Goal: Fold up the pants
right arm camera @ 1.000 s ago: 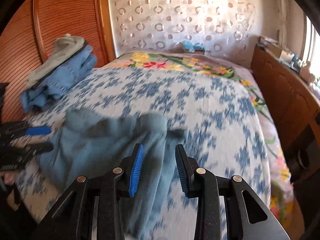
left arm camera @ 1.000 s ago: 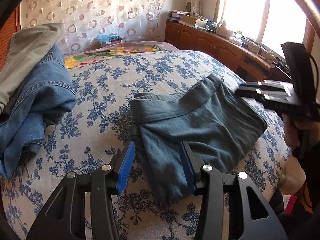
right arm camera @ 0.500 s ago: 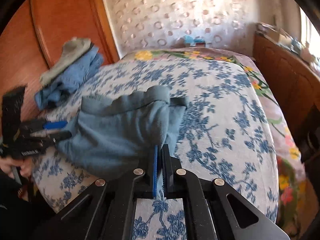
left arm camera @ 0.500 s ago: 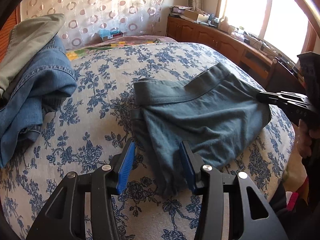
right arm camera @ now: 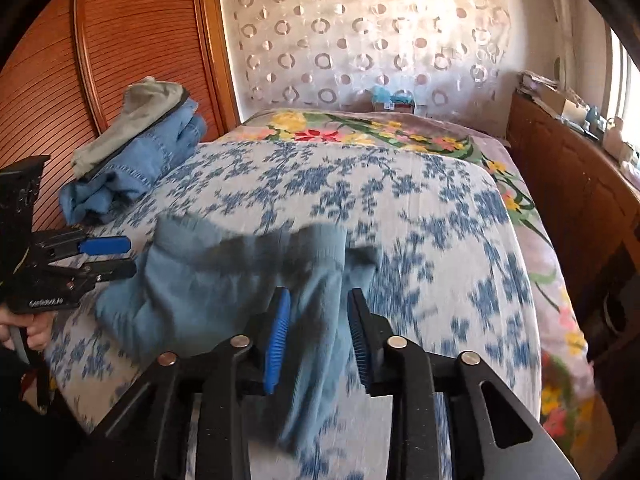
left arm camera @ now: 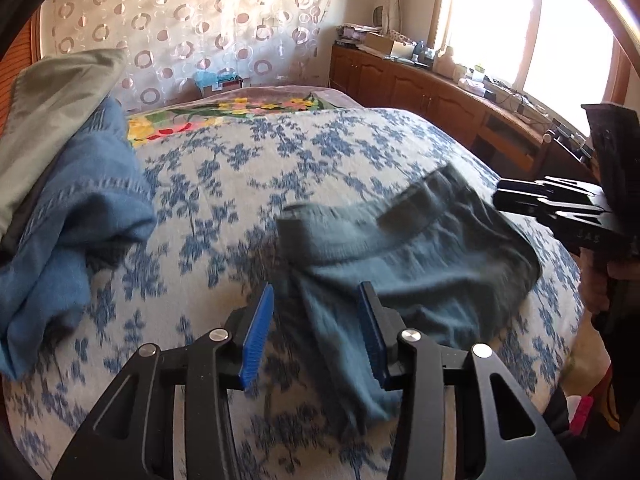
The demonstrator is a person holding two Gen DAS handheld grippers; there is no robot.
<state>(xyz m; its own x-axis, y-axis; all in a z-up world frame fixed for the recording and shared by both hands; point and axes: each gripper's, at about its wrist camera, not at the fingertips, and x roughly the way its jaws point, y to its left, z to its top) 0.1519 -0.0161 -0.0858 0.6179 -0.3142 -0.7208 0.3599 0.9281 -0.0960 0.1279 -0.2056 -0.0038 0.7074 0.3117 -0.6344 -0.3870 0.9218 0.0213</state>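
Loosely folded, rumpled grey-blue pants (left arm camera: 404,264)

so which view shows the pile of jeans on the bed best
The right wrist view: the pile of jeans sits whole at the far left of the bed, a grey-green garment on top. The left wrist view has the pile closer, but cut off by the frame's left edge.

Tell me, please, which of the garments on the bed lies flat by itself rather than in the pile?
The grey-blue pants, spread alone on the floral bedspread in front of both grippers; the denim jeans and the beige garment are stacked together at the bed's far side.
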